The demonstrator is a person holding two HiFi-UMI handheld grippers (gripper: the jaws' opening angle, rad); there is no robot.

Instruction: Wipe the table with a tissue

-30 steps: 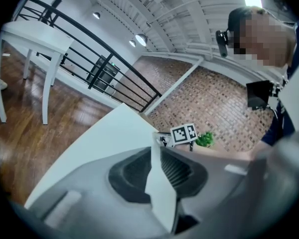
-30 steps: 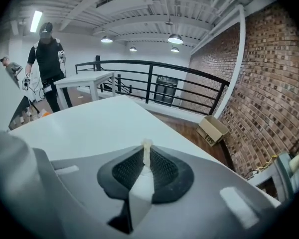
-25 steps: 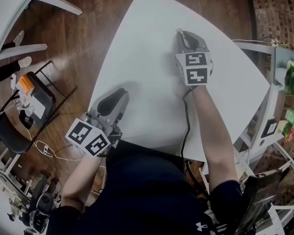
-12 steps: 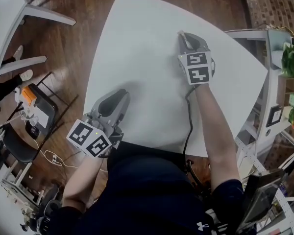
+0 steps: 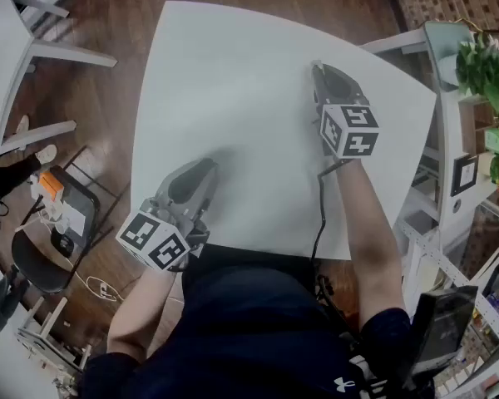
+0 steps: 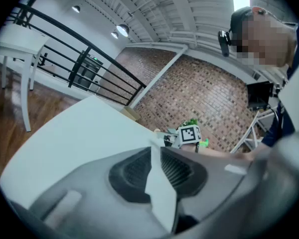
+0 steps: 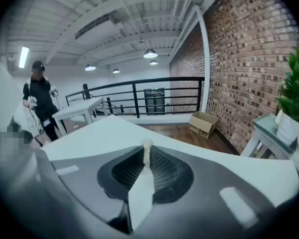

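Observation:
A white table (image 5: 233, 98) fills the head view; its top looks bare. My right gripper (image 5: 318, 67) rests on it toward the right side, pointing away from me. Its jaws are shut on a thin white tissue (image 7: 142, 188), and a small tuft pokes out at the tip of that gripper (image 7: 146, 146). My left gripper (image 5: 201, 166) lies at the table's near left edge. In its own view the left gripper (image 6: 155, 148) is shut, with a thin white strip showing along the seam; I cannot tell what that strip is.
A black chair (image 5: 54, 223) with small items stands on the wood floor at left, and a white table (image 5: 17, 40) at far left. A shelf with plants (image 5: 482, 65) borders the right edge. A cable (image 5: 318, 214) runs along my right arm. A person (image 7: 40, 103) stands beyond.
The head view has swung, so the table sits lower and further left. My right gripper has shifted slightly right over the table. The left gripper has stayed at the near edge.

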